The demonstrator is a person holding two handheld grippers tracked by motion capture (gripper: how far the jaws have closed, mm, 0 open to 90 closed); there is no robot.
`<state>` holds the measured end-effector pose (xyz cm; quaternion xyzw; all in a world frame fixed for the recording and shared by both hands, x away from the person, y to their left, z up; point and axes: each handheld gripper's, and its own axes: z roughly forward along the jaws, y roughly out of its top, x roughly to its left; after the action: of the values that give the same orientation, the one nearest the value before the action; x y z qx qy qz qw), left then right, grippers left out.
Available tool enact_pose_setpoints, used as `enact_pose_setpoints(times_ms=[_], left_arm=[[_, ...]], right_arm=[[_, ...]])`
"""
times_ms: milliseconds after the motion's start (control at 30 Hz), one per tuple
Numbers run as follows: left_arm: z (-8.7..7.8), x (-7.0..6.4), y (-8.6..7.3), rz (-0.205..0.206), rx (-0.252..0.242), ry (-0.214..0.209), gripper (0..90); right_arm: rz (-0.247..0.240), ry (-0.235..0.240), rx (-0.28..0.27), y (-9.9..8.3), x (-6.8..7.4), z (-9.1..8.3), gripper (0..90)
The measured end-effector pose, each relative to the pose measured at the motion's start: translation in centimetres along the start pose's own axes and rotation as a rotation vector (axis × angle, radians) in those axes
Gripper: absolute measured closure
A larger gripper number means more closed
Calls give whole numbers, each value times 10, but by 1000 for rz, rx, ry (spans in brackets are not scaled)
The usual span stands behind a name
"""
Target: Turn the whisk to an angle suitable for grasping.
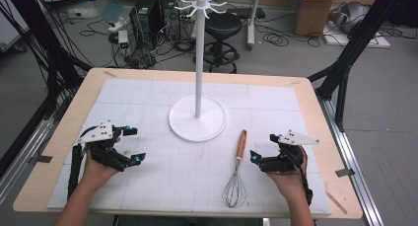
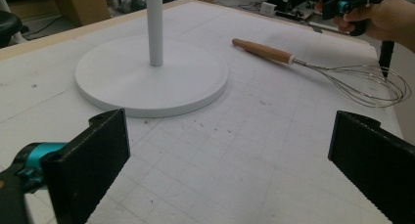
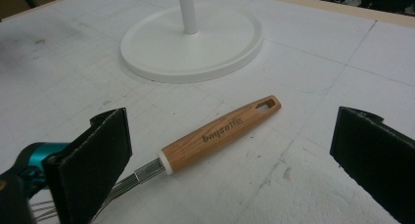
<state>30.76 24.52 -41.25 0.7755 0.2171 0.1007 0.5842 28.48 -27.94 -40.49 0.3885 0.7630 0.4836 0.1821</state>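
A wire whisk with a wooden handle [image 1: 241, 144] lies on the white mat, its handle pointing toward the white hook stand [image 1: 197, 118]. My right gripper [image 1: 262, 147] hovers just right of the handle, open. In the right gripper view the handle [image 3: 220, 133] lies on the mat ahead of and between the wide-apart jaws of my right gripper [image 3: 230, 155], untouched. My left gripper [image 1: 135, 145] is open at the mat's left, holding nothing. In the left gripper view, beyond my left gripper [image 2: 227, 155], I see the stand base [image 2: 151, 77] and the whisk [image 2: 274, 53].
The stand's tall pole [image 1: 199, 58] rises mid-table with hooks [image 1: 200, 4] at the top. The mat [image 1: 148, 93] covers a wooden table [image 1: 315, 102]. A stool [image 1: 223, 26], computers and cables stand on the floor behind.
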Motion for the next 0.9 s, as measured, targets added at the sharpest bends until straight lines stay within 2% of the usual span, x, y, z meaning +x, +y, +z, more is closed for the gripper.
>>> enact_pose_setpoints(times_ms=[67, 200, 567, 900], left_arm=[[0, 1, -1, -9, -2, -1, 25], [3, 0, -2, 6, 28, 4, 25], [-1, -3, 0, 12, 4, -6, 24], [0, -2, 0, 7, 9, -1, 25]], right_arm=[[2, 0, 1, 0, -1, 1, 4], [6, -2, 4, -1, 0, 0, 4], [-20, 6, 15, 7, 15, 6, 4], [-8, 1, 24, 7, 14, 8, 4]])
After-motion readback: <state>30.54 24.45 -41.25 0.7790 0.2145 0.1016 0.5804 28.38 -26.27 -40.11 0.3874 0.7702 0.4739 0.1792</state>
